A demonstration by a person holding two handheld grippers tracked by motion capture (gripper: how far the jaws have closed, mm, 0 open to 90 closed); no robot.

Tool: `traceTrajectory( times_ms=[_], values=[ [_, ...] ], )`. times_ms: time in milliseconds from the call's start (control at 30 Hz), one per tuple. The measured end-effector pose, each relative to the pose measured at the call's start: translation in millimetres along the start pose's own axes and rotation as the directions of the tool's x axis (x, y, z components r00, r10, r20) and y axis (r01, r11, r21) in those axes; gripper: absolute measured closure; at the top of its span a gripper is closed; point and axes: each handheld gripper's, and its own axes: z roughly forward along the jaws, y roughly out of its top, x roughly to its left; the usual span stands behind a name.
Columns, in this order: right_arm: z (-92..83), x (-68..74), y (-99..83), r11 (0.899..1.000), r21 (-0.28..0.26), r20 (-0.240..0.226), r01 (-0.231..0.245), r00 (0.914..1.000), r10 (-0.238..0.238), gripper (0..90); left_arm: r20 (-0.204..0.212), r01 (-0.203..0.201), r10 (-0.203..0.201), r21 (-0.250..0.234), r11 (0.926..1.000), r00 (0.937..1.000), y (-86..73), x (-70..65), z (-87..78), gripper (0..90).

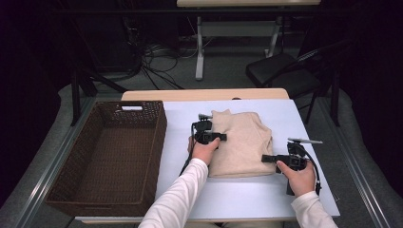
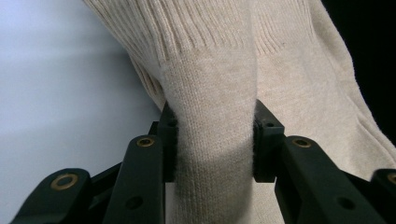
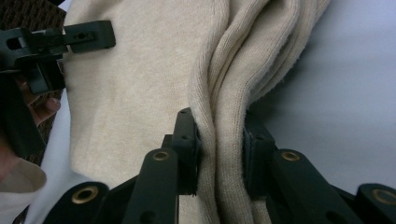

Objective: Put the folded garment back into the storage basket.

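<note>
Beige knit fabric, a folded ribbed sweater (image 1: pixel 240 142), lies flat on the white tabletop (image 1: pixel 237 194), right of centre and well clear of the dark brown woven wicker basket (image 1: pixel 109 156) that stands at the tabletop's left side.

Left tongs (image 1: pixel 219 137): held in the person's left hand (image 1: pixel 205 151) at the sweater's left edge. In the left gripper view the tongs (image 2: pixel 212 140) are clamped on a raised fold of the sweater (image 2: pixel 210 93); both pads press into the knit, which bulges between them just below a ribbed band. The white surface (image 2: pixel 56 93) shows to the left of the fold.

Right tongs (image 1: pixel 266 158): held in the person's right hand (image 1: pixel 299 178) at the sweater's lower right edge, pointing toward the left of the high view. In the right gripper view the tongs (image 3: pixel 219 149) are closed tight on the stacked folded edges of the sweater (image 3: pixel 140 93), several layers being pinched together between the pads. The same view shows the left tongs (image 3: pixel 86 36) farther off at the opposite edge of the garment.

The bulk of the sweater rests on the tabletop. Both sleeves of the person are white.
</note>
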Motion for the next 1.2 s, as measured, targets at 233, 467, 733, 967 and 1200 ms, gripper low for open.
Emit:
traceTrajectory(
  times_ms=[233, 467, 733, 967, 1200],
  values=[
    [-3.7, 6.5, 0.5, 0.999, -0.031, 0.010, 0.037, 0.9993, -0.037, 72.1, -0.008, -0.004, 0.004, -0.002, 1.0000, 1.0000, 1.8, -2.7, -3.0, 64.8],
    [-8.4, 10.5, 2.1, 0.998, -0.053, 0.005, 0.040, 0.9992, -0.040, 72.5, -0.010, -0.028, 0.028, 0.002, 0.9996, 0.9996, 5.5, -6.9, -7.7, 65.1],
    [-15.3, 18.5, 4.8, 0.997, -0.063, -0.005, 0.050, 0.9987, -0.050, 73.0, -0.013, -0.029, 0.029, -0.006, 0.9996, 0.9995, 8.6, -10.9, -12.0, 65.3],
    [-21.1, 25.3, 7.4, 0.995, -0.081, -0.016, 0.049, 0.9986, -0.051, 73.4, -0.016, -0.037, 0.037, -0.001, 0.9993, 0.9992, 15.3, -16.2, -20.9, 65.9],
    [-26.8, 33.0, 14.4, 0.993, -0.098, -0.030, 0.062, 0.9974, -0.065, 74.6, -0.022, -0.048, 0.048, -0.008, 0.9988, 0.9986, 21.6, -21.4, -26.5, 66.1]
  ],
)
